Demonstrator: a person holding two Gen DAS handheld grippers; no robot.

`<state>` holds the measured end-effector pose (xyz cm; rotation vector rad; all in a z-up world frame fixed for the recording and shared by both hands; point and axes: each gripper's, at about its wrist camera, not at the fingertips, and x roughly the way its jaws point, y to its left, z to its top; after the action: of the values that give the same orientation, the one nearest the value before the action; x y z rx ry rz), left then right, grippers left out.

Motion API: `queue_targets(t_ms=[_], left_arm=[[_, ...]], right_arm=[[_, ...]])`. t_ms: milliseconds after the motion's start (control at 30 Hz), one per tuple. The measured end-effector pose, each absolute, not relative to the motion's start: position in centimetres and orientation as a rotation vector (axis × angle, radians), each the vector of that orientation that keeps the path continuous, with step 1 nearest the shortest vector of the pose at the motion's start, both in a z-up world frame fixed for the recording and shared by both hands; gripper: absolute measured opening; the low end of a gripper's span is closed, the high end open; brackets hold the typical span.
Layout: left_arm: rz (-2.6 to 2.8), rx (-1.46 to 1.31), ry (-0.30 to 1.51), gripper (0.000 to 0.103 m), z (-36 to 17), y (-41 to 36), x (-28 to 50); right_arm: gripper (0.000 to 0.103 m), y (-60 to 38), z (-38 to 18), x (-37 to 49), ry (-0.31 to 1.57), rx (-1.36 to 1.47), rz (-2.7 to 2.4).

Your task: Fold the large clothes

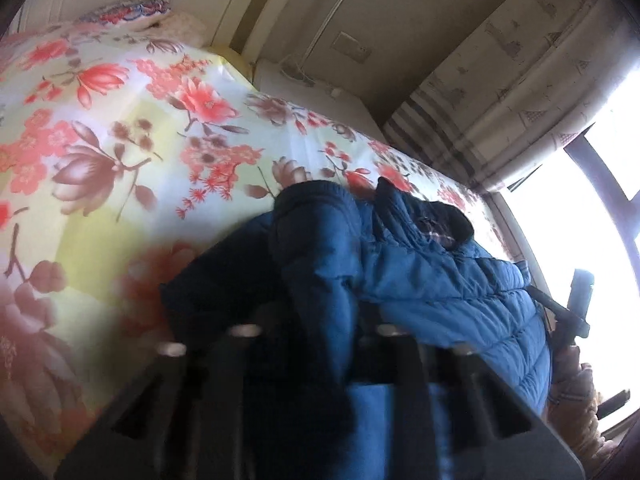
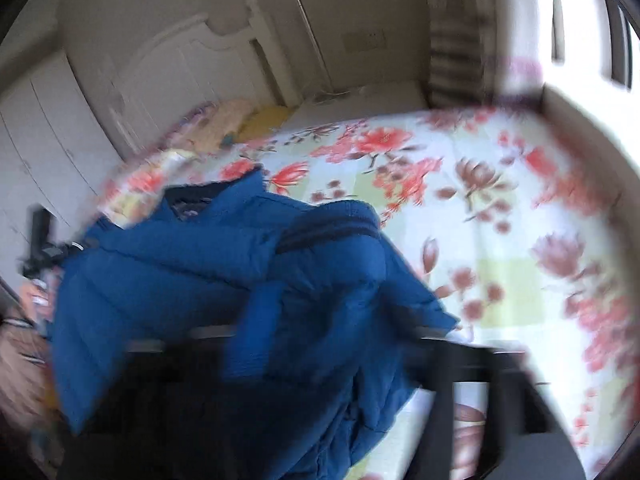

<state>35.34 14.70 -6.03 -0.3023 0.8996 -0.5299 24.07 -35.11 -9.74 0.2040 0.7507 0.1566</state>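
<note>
The bed (image 1: 100,128) is clear beyond the blue padded jacket (image 1: 420,272) heaped at its near edge. I have the left gripper (image 1: 316,344) and right gripper (image 2: 320,344) both clamped on jacket fabric. Lift evenly, then spread it toward the open floral sheet.

Jacket (image 1: 420,280): on the bed (image 1: 120,140), at its near edge. Left gripper (image 1: 320,344) and right gripper (image 2: 320,344): at the jacket's near side, fabric between the jaws of each. Pillows (image 1: 132,12): on the bed's far end, behind the jacket. Headboard (image 2: 192,60): behind the pillows. Curtain (image 1: 500,92): beside the bed, at the window (image 1: 592,200).
</note>
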Motion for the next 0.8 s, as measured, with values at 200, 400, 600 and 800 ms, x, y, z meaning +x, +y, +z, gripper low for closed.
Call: queue_targets(t_ms=[200,400,600,800], left_arm=[[-0.593,-0.245,0.676,0.005,2.9,13.9,30.7],[-0.512,-0.273,0.789,0.005,3.7,11.6,38.8],[-0.396,-0.206,0.937,0.006,-4.3,9.9,40.1],[-0.450,-0.302,0.975,0.018,-6.5,12.6,39.3]], right_arm=[[0.010,-33.6,0.8,19.1,0.505,0.164,0.170],[0.008,-37.5,4.7,25.6,0.498,0.322,0.073],[0.009,-38.6,-5.8,28.8,0.827,0.436,0.177],[0.011,-41.3,-13.1,26.6,0.838,0.637,0.275]])
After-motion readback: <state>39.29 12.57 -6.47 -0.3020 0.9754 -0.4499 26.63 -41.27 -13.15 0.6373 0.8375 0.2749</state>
